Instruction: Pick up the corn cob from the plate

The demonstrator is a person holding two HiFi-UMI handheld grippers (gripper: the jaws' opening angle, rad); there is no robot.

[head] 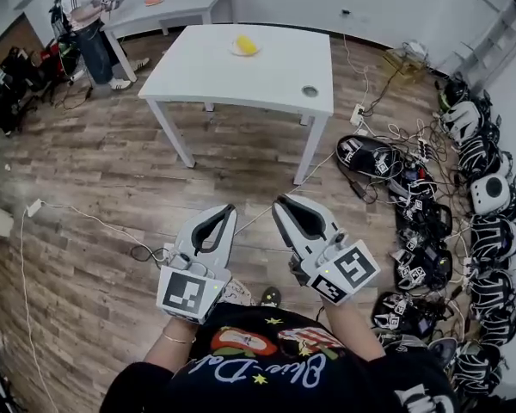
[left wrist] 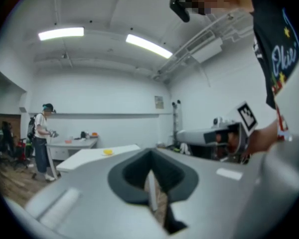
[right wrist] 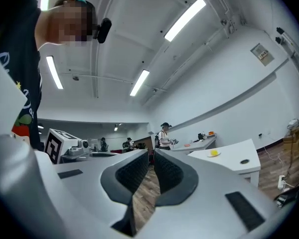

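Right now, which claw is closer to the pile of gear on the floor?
Right. The right claw hangs nearest the gear pile; the left claw sits beyond it.

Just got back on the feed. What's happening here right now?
Nothing has been picked up yet. The person stands on the wood floor, well back from the white table, holding the left gripper and right gripper close to the body. Both have their jaws together and hold nothing. The yellow corn cob lies on its plate on the far part of the table. A second person is working at another table behind it.
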